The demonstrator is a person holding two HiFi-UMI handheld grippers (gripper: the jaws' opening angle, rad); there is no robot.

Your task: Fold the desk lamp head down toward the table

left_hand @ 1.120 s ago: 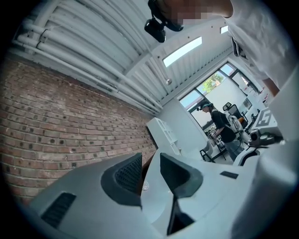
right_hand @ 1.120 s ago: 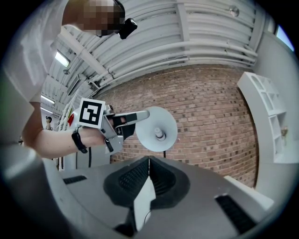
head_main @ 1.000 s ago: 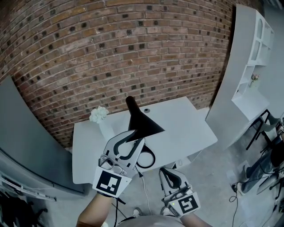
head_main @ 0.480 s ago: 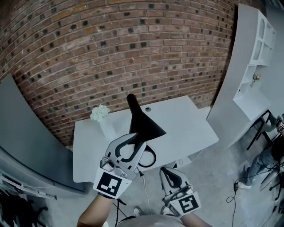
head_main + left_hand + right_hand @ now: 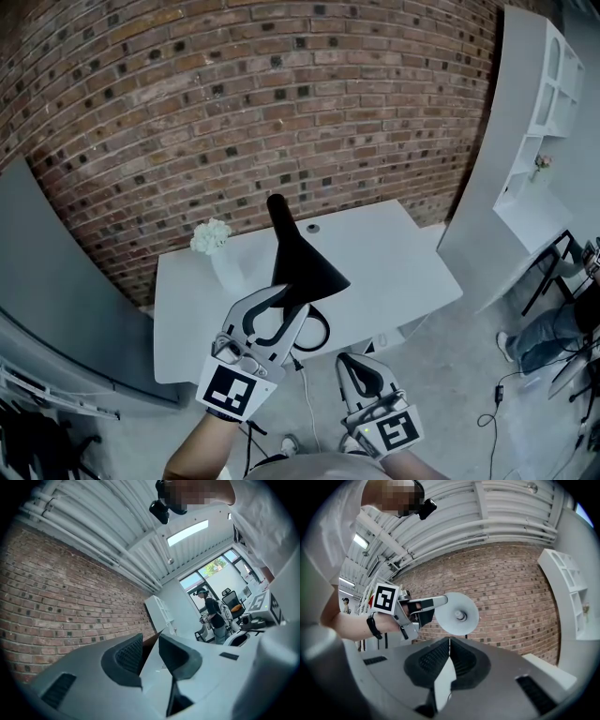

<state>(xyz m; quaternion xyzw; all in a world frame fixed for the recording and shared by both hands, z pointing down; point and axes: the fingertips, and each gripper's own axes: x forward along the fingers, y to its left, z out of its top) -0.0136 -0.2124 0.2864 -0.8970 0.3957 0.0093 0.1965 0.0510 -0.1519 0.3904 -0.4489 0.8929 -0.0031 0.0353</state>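
Observation:
A black cone-shaped lamp head [image 5: 305, 262] stands tilted over the white table [image 5: 403, 253], its neck pointing toward the brick wall. My left gripper [image 5: 289, 292] is shut on the near rim of the shade; a dark sliver of that rim [image 5: 148, 648] shows between the pads. From the right gripper view, the shade's pale inside and bulb [image 5: 457, 614] face me, with the left gripper [image 5: 440, 601] pinching its edge. My right gripper [image 5: 361, 361] hovers lower, in front of the table, shut with nothing in it [image 5: 450, 641].
A white vase of flowers [image 5: 211, 239] stands at the table's back left. A black cable loop [image 5: 317, 333] lies near the front edge under the shade. A white shelf unit [image 5: 534, 141] rises at the right, a grey panel [image 5: 56, 281] at the left. A person [image 5: 553, 337] sits at far right.
The left gripper has rolled slightly and dipped a little with the shade rim. The right gripper has stayed still. The person at far right has shifted.

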